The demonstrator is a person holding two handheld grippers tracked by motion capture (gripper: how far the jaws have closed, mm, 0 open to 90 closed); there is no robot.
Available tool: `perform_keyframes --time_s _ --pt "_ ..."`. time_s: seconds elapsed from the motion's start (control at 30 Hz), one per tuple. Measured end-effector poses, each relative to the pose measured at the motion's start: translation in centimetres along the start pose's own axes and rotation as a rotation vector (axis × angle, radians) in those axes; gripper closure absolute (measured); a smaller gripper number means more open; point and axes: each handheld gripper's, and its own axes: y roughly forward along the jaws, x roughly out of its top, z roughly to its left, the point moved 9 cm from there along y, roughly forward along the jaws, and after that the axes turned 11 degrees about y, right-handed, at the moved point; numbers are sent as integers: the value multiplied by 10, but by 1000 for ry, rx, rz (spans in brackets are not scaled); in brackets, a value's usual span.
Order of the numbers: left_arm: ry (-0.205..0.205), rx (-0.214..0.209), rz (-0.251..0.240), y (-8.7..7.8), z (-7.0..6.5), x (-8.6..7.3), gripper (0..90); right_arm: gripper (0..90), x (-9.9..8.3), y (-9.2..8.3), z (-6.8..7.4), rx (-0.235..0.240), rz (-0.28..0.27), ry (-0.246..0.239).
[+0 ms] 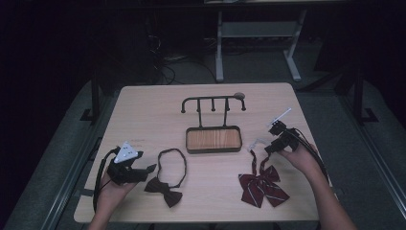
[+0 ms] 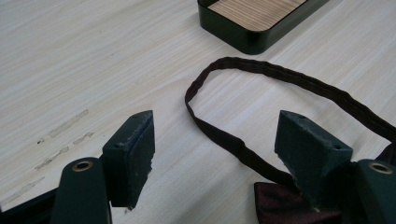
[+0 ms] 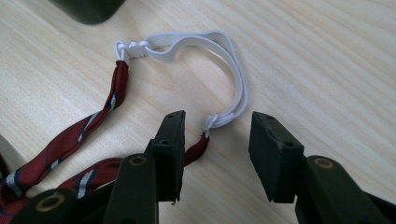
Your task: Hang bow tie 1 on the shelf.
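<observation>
A dark maroon bow tie (image 1: 165,190) with a loop strap (image 1: 172,165) lies at the table's front left. My left gripper (image 1: 149,171) is open just left of it. In the left gripper view my left gripper (image 2: 217,126) straddles the strap (image 2: 219,135), pads apart from it, with the bow (image 2: 280,205) by the right jaw. A red striped bow tie (image 1: 262,187) lies at the front right, its white elastic loop (image 3: 236,70) stretching away from it. My right gripper (image 1: 268,148) is low over that end. In its own view my right gripper (image 3: 218,119) is open around the elastic's knot without touching it.
A black hook rack (image 1: 213,103) stands on a wood-lined tray (image 1: 213,149) at the table's middle. The tray's corner shows ahead of each gripper (image 2: 243,39) (image 3: 88,9). Table edges run close behind both hands. Metal table legs (image 1: 219,52) stand on the floor beyond.
</observation>
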Motion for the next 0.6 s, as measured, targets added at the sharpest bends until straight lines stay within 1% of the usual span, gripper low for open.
perform_keyframes --time_s 0.07,0.1,0.13,0.23,0.47,0.53,0.6 --pt "-1 0 0 0 0 0 292 564 0 1 1 0 7 2" --pt "-1 -1 -1 0 0 0 292 567 1 2 1 0 8 -5" --pt "0 -1 0 0 0 0 292 571 1 3 2 -2 11 0" --pt "2 -2 3 0 1 0 292 596 1 5 3 0 15 -9" --pt "3 0 1 -1 1 0 292 667 2 6 4 -18 21 -24" --pt "2 -1 3 -1 1 0 292 669 2 7 3 -30 24 -26" --pt "0 0 3 -1 1 0 292 648 2 6 3 -32 20 -19"
